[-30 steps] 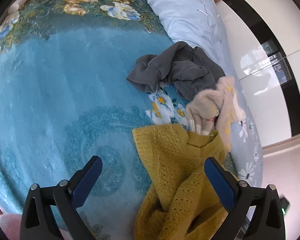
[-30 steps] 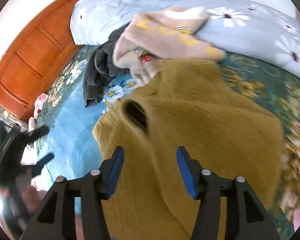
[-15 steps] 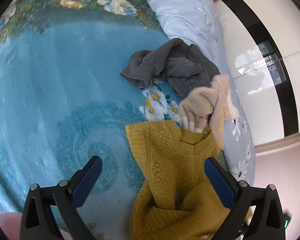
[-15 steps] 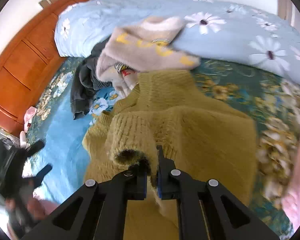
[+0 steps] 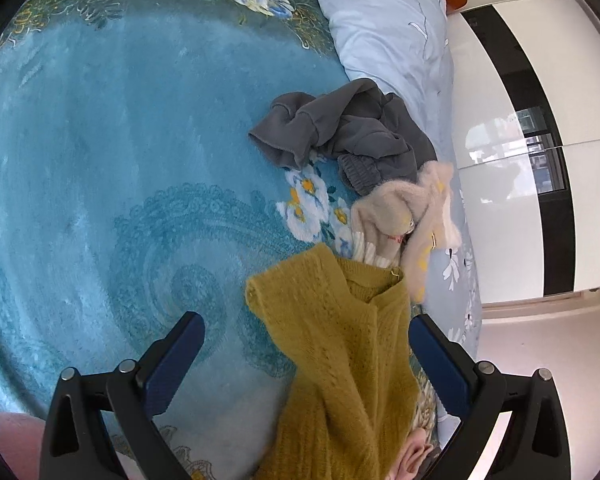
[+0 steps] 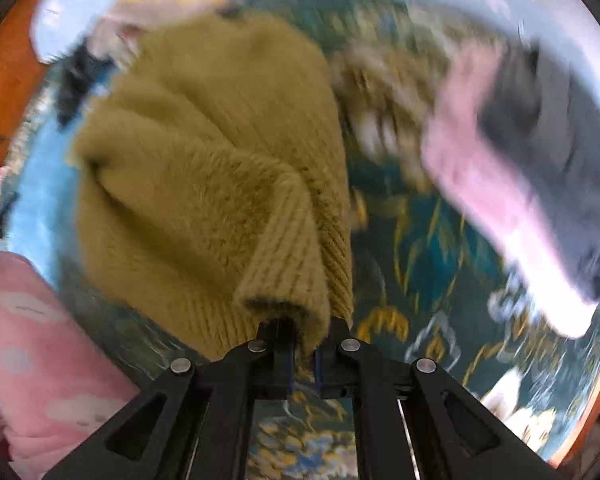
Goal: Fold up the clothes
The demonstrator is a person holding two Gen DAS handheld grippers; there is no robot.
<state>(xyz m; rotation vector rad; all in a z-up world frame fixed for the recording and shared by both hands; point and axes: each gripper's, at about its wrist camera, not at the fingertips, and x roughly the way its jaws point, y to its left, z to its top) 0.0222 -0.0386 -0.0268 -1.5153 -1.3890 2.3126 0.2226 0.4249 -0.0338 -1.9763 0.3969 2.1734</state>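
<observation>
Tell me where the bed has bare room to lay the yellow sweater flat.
Left of the yellow sweater and gray garment, the blue bedspread lies bare. It's crowded by the beige sweater along the pale quilt.

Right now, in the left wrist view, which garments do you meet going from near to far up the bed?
Mustard knit sweater → beige fuzzy sweater → dark grey garment.

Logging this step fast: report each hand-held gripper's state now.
Left hand-held gripper: open, holding nothing.
Right hand-held gripper: closed on the yellow sweater.
</observation>
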